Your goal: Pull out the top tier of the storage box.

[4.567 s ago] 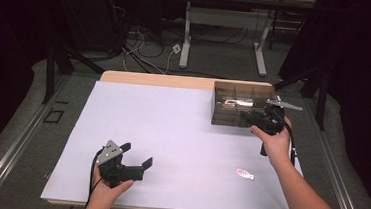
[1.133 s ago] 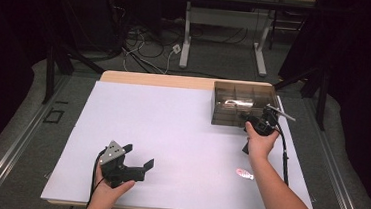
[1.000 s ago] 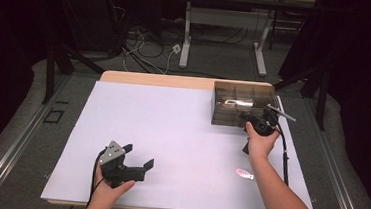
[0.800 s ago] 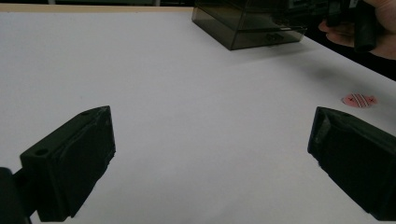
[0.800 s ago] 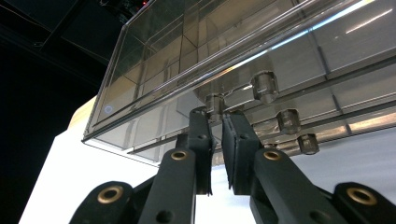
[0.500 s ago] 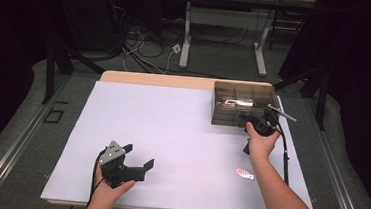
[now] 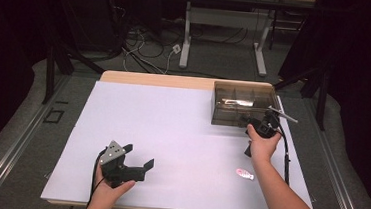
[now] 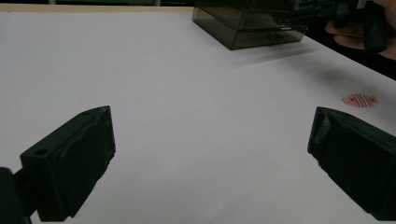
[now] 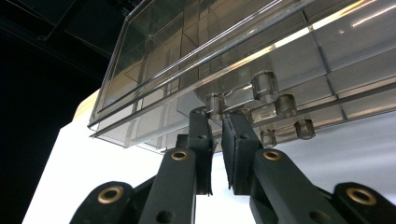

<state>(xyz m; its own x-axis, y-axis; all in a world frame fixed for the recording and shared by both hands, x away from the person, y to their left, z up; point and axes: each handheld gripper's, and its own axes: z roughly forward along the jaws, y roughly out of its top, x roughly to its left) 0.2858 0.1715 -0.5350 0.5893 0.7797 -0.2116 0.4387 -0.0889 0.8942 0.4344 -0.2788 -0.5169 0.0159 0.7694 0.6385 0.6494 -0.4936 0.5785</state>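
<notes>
My right gripper [image 9: 217, 122] sits at the front wall of the smoky clear box [image 7: 243, 105] in the desk's [image 7: 171, 128] far right corner — its jaws are nearly together, pinched on the box's small clear latch [image 9: 223, 102]. My left gripper [image 7: 133, 165] rests low near the front left edge, jaws spread wide with bare white surface between them. A small pink, red-striped fish-shaped piece [image 7: 244, 174] lies alone near the front right — apart from both grippers and from the box.
</notes>
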